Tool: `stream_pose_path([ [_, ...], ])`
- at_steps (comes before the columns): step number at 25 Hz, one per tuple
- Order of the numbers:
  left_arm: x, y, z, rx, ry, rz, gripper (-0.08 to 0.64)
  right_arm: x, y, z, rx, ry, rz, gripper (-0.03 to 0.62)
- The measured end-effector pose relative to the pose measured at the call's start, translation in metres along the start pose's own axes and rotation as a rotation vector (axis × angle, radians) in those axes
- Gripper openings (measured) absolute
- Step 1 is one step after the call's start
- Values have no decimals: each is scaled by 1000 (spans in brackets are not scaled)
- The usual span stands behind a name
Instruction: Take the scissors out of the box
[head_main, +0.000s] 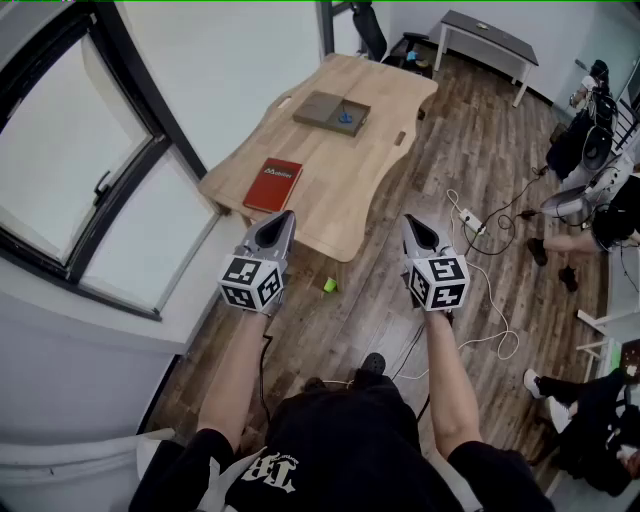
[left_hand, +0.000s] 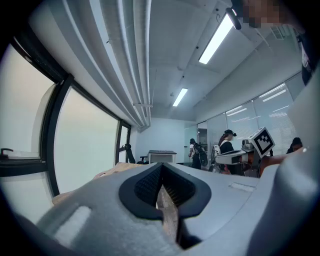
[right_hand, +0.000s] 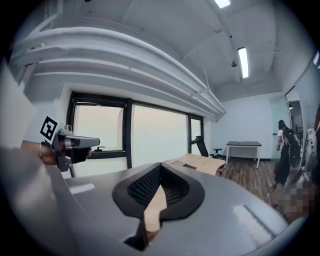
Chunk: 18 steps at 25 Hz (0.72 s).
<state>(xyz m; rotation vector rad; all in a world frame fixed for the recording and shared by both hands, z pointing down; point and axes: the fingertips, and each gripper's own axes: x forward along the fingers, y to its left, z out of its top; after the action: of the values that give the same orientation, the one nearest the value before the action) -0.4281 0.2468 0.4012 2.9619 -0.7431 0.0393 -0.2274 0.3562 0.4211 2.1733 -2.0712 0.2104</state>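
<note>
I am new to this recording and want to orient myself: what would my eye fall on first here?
First, the two grippers held out in the foreground, left gripper and right gripper, both shut and empty. Beyond them stands a wooden table with a red book at its near end and, farther back, a flat box holding something blue, probably the scissors.

A wooden table (head_main: 345, 170) is standing on the plank floor (head_main: 480, 190), carrying a red book (head_main: 273, 184) and a flat box (head_main: 325, 108), well apart.
</note>
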Motion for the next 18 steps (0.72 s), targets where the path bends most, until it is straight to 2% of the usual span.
stream_pose_path([
  [11, 53, -19, 2, 10, 2, 24, -2, 19, -56, -8, 5, 16, 28, 3],
  [18, 93, -50, -3, 3, 2, 23, -2, 15, -106, -17, 21, 27, 33, 3],
])
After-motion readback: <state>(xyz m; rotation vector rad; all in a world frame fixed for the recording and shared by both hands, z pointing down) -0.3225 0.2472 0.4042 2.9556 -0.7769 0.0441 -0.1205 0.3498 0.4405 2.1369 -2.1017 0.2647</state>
